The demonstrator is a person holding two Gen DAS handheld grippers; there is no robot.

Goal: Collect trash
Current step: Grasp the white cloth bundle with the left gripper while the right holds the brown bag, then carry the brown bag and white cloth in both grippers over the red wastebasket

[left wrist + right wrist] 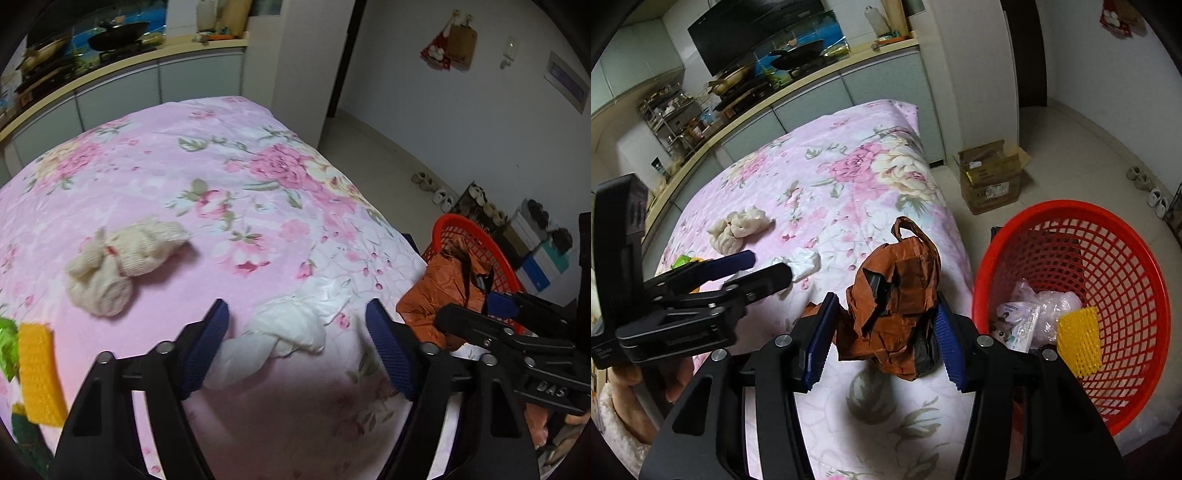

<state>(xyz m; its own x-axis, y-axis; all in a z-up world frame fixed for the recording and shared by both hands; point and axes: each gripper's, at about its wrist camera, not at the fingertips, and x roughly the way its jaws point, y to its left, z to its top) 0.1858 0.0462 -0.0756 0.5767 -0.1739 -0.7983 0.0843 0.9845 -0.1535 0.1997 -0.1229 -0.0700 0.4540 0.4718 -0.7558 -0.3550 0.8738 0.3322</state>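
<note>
Pink floral quilt (192, 155) covers the bed that fills the middle of both views. At the lower centre of the right wrist view, the right gripper (882, 332) has its blue ribbed jaws closed on a crumpled brown plastic bag (894, 295) with a black lining. Just right of it sits a red plastic mesh basket (1108, 236) holding a yellow mesh scrap (1078, 339) and a small white packet (1019, 321) whose print is too small to read. In the left wrist view, the left gripper (295, 347) stands with jaws wide, a twisted white plastic bag (288, 328) lying between them and touching the left pad only. Raised letters "DAS" show on the right gripper's body at the lower right. A cream knitted glove bundle (122, 258) lies at centre left.
</note>
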